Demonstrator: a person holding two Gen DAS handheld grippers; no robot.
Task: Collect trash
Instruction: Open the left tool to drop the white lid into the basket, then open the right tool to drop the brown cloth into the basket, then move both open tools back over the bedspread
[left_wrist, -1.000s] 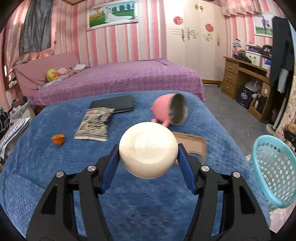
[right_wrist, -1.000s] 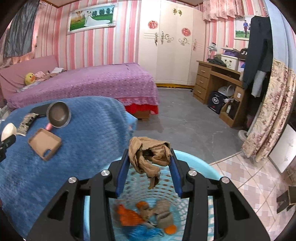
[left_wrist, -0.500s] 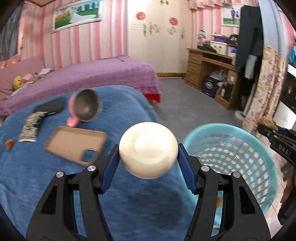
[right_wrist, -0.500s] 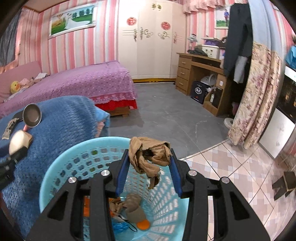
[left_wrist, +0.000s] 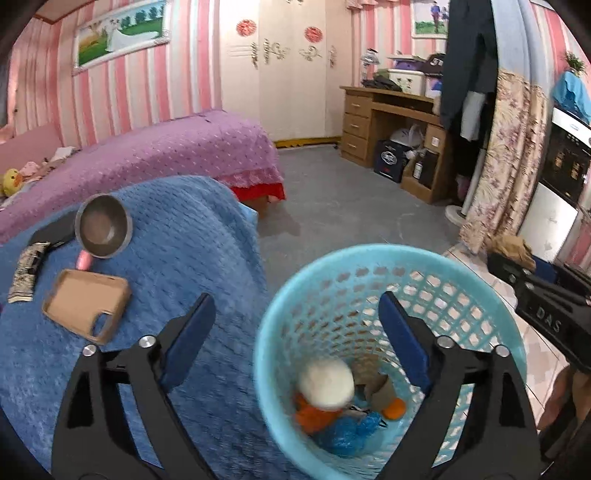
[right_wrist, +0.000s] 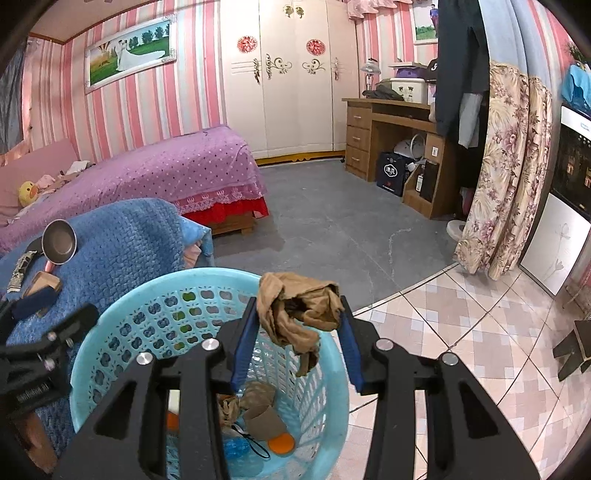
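The turquoise basket stands on the floor against the blue-blanketed bed. Inside it lie a white ball, orange scraps, blue plastic and a brown paper cup. Above the basket the left gripper has its jaws opening wide, with nothing between them. Over the basket's rim the right gripper clamps a crumpled tan stocking. Beyond the basket, on the blanket, lie a tan phone case and a pink cup.
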